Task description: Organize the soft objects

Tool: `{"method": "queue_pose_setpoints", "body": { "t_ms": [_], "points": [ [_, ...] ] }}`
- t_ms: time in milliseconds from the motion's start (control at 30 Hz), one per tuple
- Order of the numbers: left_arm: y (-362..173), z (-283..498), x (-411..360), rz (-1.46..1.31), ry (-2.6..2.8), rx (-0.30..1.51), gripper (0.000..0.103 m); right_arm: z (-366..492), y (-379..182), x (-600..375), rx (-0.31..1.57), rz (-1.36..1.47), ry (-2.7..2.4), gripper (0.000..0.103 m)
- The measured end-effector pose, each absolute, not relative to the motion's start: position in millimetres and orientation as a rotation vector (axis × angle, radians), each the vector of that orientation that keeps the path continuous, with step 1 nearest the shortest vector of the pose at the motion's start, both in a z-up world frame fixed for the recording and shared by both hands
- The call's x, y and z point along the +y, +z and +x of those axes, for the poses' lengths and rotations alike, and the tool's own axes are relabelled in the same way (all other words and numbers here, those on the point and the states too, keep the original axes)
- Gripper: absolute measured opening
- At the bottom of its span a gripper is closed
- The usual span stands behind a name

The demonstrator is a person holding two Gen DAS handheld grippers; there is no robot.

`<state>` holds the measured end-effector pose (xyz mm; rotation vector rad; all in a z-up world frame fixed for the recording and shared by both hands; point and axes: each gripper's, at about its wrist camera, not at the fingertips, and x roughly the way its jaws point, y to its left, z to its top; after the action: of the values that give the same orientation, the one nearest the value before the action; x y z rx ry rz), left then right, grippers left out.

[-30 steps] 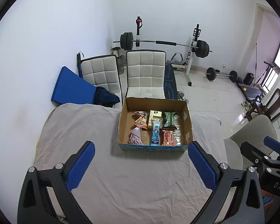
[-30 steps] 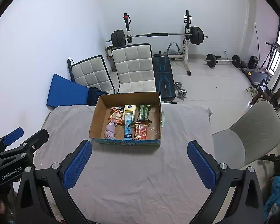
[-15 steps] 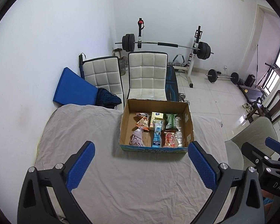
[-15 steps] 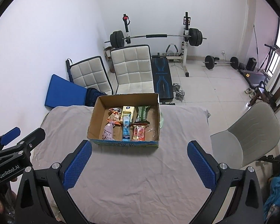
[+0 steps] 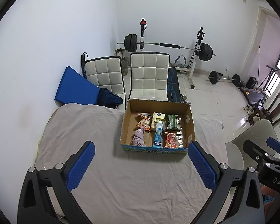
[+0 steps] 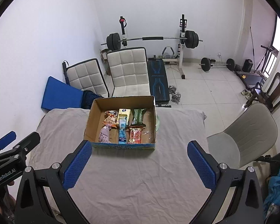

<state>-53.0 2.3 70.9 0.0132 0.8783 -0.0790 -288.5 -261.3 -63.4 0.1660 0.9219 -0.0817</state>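
An open cardboard box (image 5: 190,123) (image 6: 89,121) sits at the far side of a table covered with a grey cloth (image 5: 84,130) (image 6: 177,130). Inside lie several soft packets: an orange snack bag (image 5: 144,124), a yellow carton (image 5: 158,118), a green packet (image 5: 171,121), a blue pouch (image 5: 158,135), a red packet (image 5: 170,139) and a pinkish cloth bundle (image 5: 138,138) (image 6: 105,134). My left gripper (image 5: 140,165) is open and empty, held above the near cloth. My right gripper (image 6: 139,165) is open and empty, likewise short of the box.
Two white padded chairs (image 5: 149,76) (image 5: 104,74) and a blue mat (image 5: 74,89) stand behind the table. A barbell rack (image 5: 168,45) and weights stand on the tiled floor beyond. A beige chair (image 6: 242,136) is at the table's right.
Both grippers have drifted slightly, so the box sits a little lower in both views. Both stay open and empty. Nothing in the box has moved.
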Motion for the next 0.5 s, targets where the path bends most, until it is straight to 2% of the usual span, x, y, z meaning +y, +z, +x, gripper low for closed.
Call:
{"method": "queue_pose_setpoints", "body": {
  "t_ms": [500],
  "points": [
    [68.0,-53.0,2.9,0.005,-0.086,0.886,0.102,-290.1,-66.3,-263.3,0.928,0.173,-0.085,0.103]
  ]
}}
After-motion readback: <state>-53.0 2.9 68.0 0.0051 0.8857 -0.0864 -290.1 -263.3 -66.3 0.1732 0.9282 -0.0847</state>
